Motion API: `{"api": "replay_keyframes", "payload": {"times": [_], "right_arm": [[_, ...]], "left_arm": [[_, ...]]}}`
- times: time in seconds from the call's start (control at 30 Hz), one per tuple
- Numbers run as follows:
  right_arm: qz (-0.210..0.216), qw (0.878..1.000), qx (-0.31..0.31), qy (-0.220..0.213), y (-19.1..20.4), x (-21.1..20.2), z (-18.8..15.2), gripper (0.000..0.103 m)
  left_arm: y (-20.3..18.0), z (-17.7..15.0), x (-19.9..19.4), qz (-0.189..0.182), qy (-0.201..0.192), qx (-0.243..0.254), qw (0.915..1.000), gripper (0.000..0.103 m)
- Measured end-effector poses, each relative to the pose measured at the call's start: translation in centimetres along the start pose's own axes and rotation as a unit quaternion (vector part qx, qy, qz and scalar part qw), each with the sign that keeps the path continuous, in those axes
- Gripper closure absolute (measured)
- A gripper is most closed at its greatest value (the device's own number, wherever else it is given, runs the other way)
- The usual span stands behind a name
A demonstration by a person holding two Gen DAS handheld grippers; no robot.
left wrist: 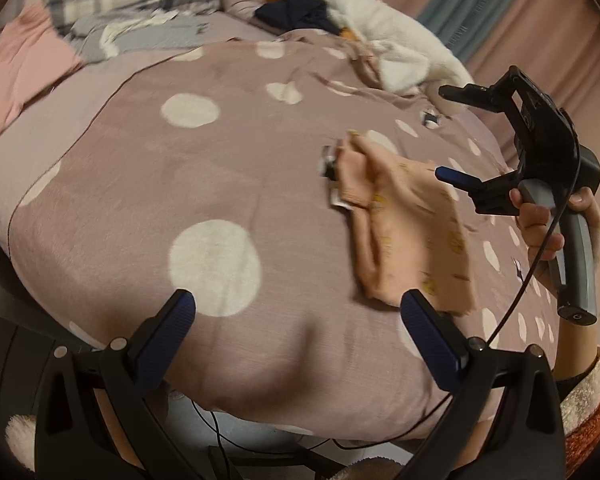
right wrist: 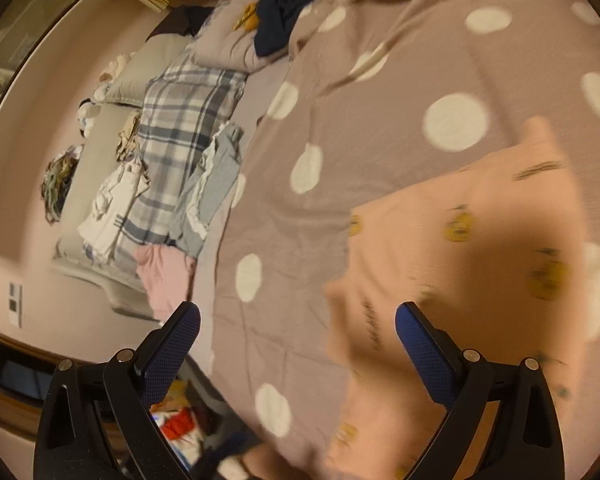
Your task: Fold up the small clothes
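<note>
Lying on the spotted bedcover (left wrist: 236, 184), right of its middle, is one small peach garment (left wrist: 404, 232), printed with little yellow figures and short dark dashes; I cannot tell from these views whether it is a top or bottoms. It looks partly doubled over, with soft rolled ridges running along its length and a looser flap toward my right side. A small pale tag or clip (left wrist: 330, 178) shows at its far end; it is too blurred to say which. Condition, by my judgement: thin knit cloth, very light, limp, no stiffness at all, so it will sag and drape from any hold and a single layer may slide off the one beneath. Not fragile, not slippery against the ribbed blue pads (left wrist: 180, 320). Best holds, I reckon, are the corners and the hemmed edges, pinching through all layers at once, not the slack middle. My left tongs (left wrist: 296, 312) stand wide and empty just short of the garment's near edge. My right tongs (right wrist: 298, 328) are also spread wide and empty, hovering over the garment's near side, their shadow falling on the cloth. Further stock, not in hand: a pink piece (left wrist: 24, 68), a grey piece (left wrist: 140, 36) and a plaid blanket (right wrist: 184, 120) lie well apart at the far side of the bed.
</note>
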State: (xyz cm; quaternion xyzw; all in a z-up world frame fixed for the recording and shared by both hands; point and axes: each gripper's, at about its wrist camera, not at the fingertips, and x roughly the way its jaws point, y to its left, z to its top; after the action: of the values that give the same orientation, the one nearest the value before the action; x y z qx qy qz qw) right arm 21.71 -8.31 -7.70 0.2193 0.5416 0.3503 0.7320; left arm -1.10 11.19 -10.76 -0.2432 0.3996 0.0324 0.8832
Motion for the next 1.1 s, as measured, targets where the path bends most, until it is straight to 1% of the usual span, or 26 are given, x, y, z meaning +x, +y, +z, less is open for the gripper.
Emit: {"api": "replay_keyframes", "payload": {"times": [0.13,0.17,0.27,0.33,0.37,0.43,0.47,0.57,0.63,0.73,0.87,0.93,1.0,1.03,1.07,1.1], "right_arm": [[-0.01,1.0,-0.009,-0.016,-0.5,-3.1,-1.1,0.005],[-0.017,1.0,-0.013,-0.021,-0.8,-4.0,-1.4,0.005],[-0.038,0.998,-0.013,-0.038,-1.3,-5.7,-2.4,0.005],[-0.043,0.998,-0.01,-0.044,-2.0,-6.8,-3.0,0.005],[-0.045,0.998,-0.008,-0.046,-2.6,-7.5,-3.5,0.005],[-0.053,0.997,-0.008,-0.046,-3.5,-8.4,-4.2,0.005],[-0.062,0.997,-0.008,-0.046,-4.0,-8.7,-4.5,0.005],[-0.092,0.995,-0.007,-0.049,-5.4,-9.5,-5.2,0.005],[-0.101,0.994,-0.005,-0.047,-6.3,-9.7,-5.5,0.005],[-0.101,0.994,0.006,-0.035,-8.2,-9.2,-5.7,0.005],[-0.106,0.994,0.024,-0.017,-10.1,-7.8,-6.1,0.005],[-0.102,0.994,0.028,0.003,-11.0,-6.3,-6.1,0.005],[-0.093,0.995,0.038,0.018,-12.1,-5.3,-6.1,0.005],[-0.088,0.995,0.047,0.022,-12.6,-4.9,-5.9,0.005],[-0.081,0.995,0.056,0.022,-13.1,-4.7,-5.7,0.004],[-0.07,0.995,0.062,0.018,-13.4,-4.6,-5.5,0.001]], "left_arm": [[-2.3,0.2,-0.3,-0.021,-0.002,0.029,0.9994,0.0],[-2.9,0.4,-0.1,-0.033,0.003,0.035,0.9988,0.0],[-4.2,1.2,0.8,-0.048,0.018,0.053,0.9973,0.0],[-4.9,1.7,1.2,-0.052,0.021,0.062,0.9965,0.0],[-5.3,2.1,1.5,-0.062,0.025,0.064,0.9957,0.0],[-5.6,2.8,2.3,-0.095,0.043,0.056,0.993,0.0],[-5.5,3.4,3.1,-0.118,0.061,0.041,0.9903,0.0],[-5.2,4.2,4.7,-0.156,0.091,0.008,0.9835,0.0],[-5.3,4.6,5.5,-0.154,0.104,0.005,0.9826,0.0],[-5.3,4.6,7.0,-0.139,0.115,0.004,0.9836,0.0],[-5.1,4.4,9.0,-0.144,0.141,-0.009,0.9794,0.0],[-4.9,4.3,10.2,-0.144,0.156,-0.013,0.977,0.0],[-4.5,4.2,11.4,-0.154,0.174,-0.028,0.9723,0.0],[-4.1,4.2,12.0,-0.166,0.179,-0.038,0.969,0.0],[-4.0,4.2,12.2,-0.173,0.18,-0.044,0.9673,0.0],[-3.7,4.4,12.3,-0.184,0.18,-0.051,0.965,0.0]]}}
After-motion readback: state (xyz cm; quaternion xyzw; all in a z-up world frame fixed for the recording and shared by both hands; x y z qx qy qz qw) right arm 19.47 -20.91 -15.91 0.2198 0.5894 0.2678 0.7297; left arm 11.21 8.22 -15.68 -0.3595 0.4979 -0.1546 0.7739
